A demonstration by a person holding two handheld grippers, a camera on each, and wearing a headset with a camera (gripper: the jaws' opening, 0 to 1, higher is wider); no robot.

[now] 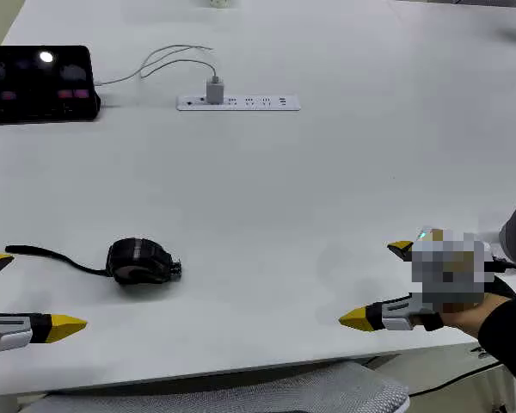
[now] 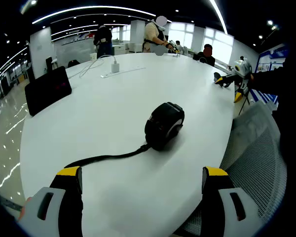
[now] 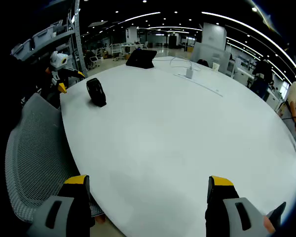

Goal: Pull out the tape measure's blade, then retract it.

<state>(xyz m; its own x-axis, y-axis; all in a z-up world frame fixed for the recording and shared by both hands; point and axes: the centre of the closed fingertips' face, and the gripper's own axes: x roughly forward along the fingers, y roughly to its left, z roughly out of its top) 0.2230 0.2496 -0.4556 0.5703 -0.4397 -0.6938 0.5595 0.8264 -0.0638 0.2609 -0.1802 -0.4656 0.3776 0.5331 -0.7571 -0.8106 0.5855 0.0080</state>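
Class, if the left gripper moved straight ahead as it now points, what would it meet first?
Probably the tape measure, lying ahead between the left gripper's open jaws, though its black strap trails nearer and might be touched first; depth is unclear.

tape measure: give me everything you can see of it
The tape measure has a black, rounded case that looks like rubbery plastic, with a lighter grey side face. It seems to stand upright on its base, near the front left of the white table. A black strap trails from it along the tabletop toward the left gripper. A small tab shows at the end away from the strap, and no blade looks drawn out. The left gripper's jaws stand open short of it. Only the table touches it.
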